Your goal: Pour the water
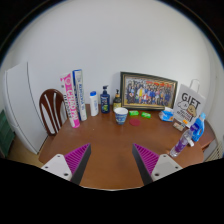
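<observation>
Wide-angle view along the two fingers of the hand-held gripper [111, 160], whose magenta pads [76, 157] stand well apart with only bare wood showing between them; the tool is released and grasps nothing. The fingers hover over the near part of a brown wooden bench [110, 140], and every object lies well beyond the fingertips, ranged along the far edge against a white wall [110, 40]. Straight ahead of the fingers stands a small white cup with a blue band [121, 115], and behind it a framed group picture [148, 91] leans upright against the wall. To the left of the cup stand a dark bottle [105, 100], a white bottle [93, 103] and a smaller white container [83, 112], with a tall pink-and-white box [69, 98] and a blue-edged box [78, 92] beside them. Further left, a wooden chair back [52, 108] rises behind the bench edge. To the right of the cup lie two small green items [134, 113] and a flat red piece [165, 116], too small to identify. Beyond the right finger stand a white bag printed "GIFT" [189, 101] and a clear bottle with a blue label [196, 130], with a tilted purple-tipped item [181, 144] just beside it.
</observation>
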`<state>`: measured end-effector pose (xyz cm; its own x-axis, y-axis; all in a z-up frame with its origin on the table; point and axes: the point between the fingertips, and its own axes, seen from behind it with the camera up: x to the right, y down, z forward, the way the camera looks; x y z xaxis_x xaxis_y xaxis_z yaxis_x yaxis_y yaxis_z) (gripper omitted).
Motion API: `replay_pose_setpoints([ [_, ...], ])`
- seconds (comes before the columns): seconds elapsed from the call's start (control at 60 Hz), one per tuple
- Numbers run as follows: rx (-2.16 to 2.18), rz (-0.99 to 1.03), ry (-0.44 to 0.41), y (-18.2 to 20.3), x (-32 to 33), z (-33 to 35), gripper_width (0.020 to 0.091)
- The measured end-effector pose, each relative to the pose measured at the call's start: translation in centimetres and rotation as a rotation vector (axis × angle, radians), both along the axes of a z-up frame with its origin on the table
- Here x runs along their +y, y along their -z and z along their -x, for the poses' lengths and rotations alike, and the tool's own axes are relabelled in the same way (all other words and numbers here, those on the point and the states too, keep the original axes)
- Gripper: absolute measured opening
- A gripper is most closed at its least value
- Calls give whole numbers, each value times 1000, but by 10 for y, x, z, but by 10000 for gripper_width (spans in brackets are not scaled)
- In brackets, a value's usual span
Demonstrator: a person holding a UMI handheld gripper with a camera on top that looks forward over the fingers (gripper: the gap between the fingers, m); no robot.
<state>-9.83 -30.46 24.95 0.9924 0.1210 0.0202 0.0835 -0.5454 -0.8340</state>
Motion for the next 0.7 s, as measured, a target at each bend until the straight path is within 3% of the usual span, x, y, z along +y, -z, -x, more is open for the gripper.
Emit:
replay_pose_setpoints([
  [0.3,-6,-30,100,20,-1,-119,855],
  [0.7,-30,-73,191,102,31,-337,855],
])
